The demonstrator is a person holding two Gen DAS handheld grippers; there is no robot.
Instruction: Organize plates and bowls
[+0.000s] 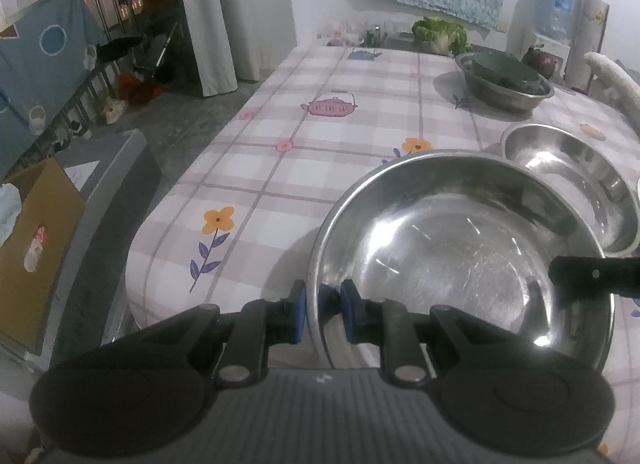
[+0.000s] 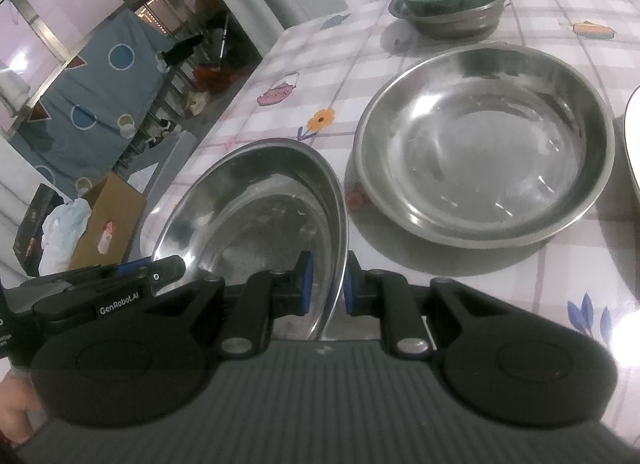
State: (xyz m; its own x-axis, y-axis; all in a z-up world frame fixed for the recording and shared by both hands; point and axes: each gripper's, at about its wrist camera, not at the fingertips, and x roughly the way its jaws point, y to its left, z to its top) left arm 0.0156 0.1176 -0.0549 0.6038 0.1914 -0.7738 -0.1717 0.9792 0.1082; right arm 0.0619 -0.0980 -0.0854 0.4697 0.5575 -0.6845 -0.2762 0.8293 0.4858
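Left claw [image 1: 323, 312] clamping near-left rim of steel bowl [image 1: 460, 260]; right claw [image 2: 326, 288] gripping same bowl's [image 2: 260, 215] opposite rim. Both claws holding bowl tilted near bench's [image 1: 320, 151] front-left corner. Second steel bowl [image 2: 484, 143] sitting just beside it, toward bench middle. Third bowl with green lid [image 2: 452, 3] resting near far edge.

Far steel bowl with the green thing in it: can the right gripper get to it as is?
Probably not: the right gripper is shut on the near steel bowl's rim, and a second steel bowl sits before the far bowl.
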